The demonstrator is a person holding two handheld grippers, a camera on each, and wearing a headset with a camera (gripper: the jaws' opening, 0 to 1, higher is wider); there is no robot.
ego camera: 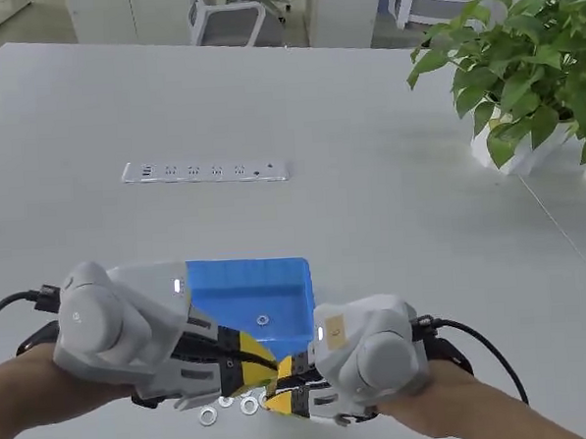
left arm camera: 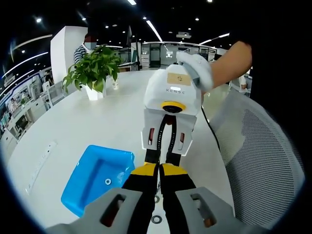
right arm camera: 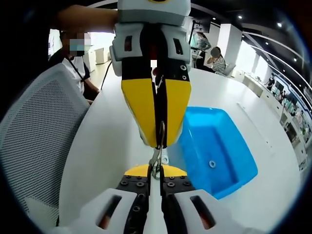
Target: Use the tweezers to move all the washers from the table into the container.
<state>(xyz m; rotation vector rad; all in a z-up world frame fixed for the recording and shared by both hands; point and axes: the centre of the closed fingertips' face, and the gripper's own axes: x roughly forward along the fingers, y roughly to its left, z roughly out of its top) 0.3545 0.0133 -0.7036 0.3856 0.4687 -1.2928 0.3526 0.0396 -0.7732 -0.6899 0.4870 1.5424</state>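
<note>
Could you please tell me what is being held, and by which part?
The thin metal tweezers: the right gripper pinches one end, the left gripper the other.

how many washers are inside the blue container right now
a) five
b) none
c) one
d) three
c: a single washer lies on the floor of the blue container, with nothing else in it.

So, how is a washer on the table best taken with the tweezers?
By its rim, from above: the washer lies flat on the table, so one tip of the tweezers through the hole and one outside should hold.
</note>
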